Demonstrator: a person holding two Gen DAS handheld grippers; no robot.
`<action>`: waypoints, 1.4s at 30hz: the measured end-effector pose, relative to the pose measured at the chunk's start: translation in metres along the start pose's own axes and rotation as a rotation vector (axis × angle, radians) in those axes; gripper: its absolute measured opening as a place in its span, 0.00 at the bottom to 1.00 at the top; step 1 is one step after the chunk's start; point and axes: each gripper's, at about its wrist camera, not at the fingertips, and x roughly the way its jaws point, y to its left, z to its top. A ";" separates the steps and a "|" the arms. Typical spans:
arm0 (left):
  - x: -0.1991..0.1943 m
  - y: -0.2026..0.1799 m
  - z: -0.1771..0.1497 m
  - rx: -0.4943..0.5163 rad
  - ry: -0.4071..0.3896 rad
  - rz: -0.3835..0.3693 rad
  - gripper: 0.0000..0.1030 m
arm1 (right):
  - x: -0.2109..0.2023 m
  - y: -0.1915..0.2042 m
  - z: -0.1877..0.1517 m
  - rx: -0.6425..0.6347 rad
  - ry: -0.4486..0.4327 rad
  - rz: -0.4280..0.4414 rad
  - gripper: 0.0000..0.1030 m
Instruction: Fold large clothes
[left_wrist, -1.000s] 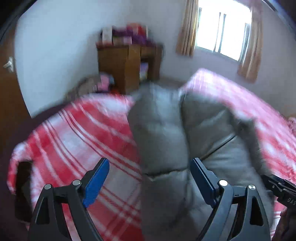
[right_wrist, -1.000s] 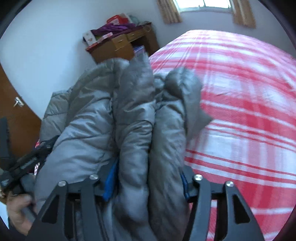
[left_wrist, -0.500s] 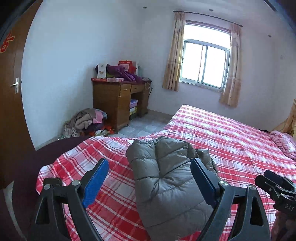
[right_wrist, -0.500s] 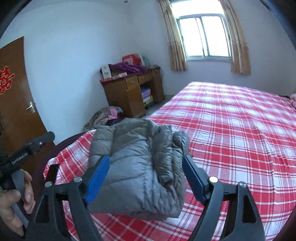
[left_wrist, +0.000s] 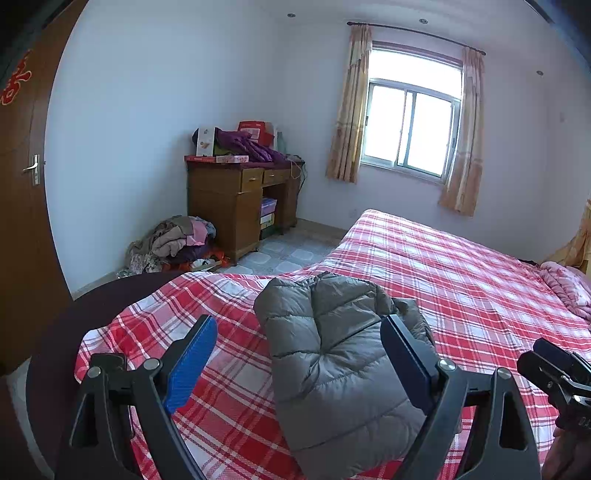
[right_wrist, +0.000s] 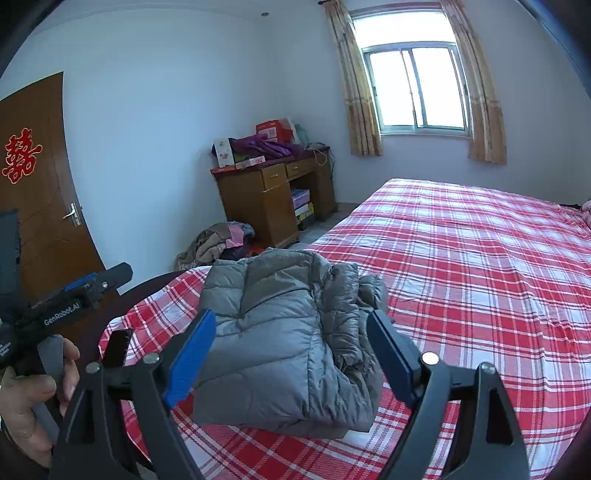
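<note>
Folded grey quilted puffer jacket (right_wrist: 280, 343) on the red plaid bed (right_wrist: 480, 266).
Both tongs wide, empty; at 3 o'clock, loose layers could spring open, judged from puffiness.

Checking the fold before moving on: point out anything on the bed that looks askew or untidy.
The grey quilted puffer jacket lies folded on the red-and-white plaid bedspread. Its right edge is untidy: crumpled layers bulge out beside the smooth top panel instead of lying flush. Nothing else stands out on the bed.
</note>
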 end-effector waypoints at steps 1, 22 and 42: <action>0.000 0.000 0.000 0.000 -0.001 0.000 0.88 | 0.001 0.000 0.000 -0.001 0.001 0.000 0.84; 0.001 0.000 -0.002 0.006 0.008 0.000 0.88 | -0.002 0.002 -0.002 0.001 -0.015 0.002 0.85; 0.008 0.000 -0.004 0.015 0.021 0.002 0.88 | 0.000 -0.001 -0.004 0.018 -0.011 0.002 0.85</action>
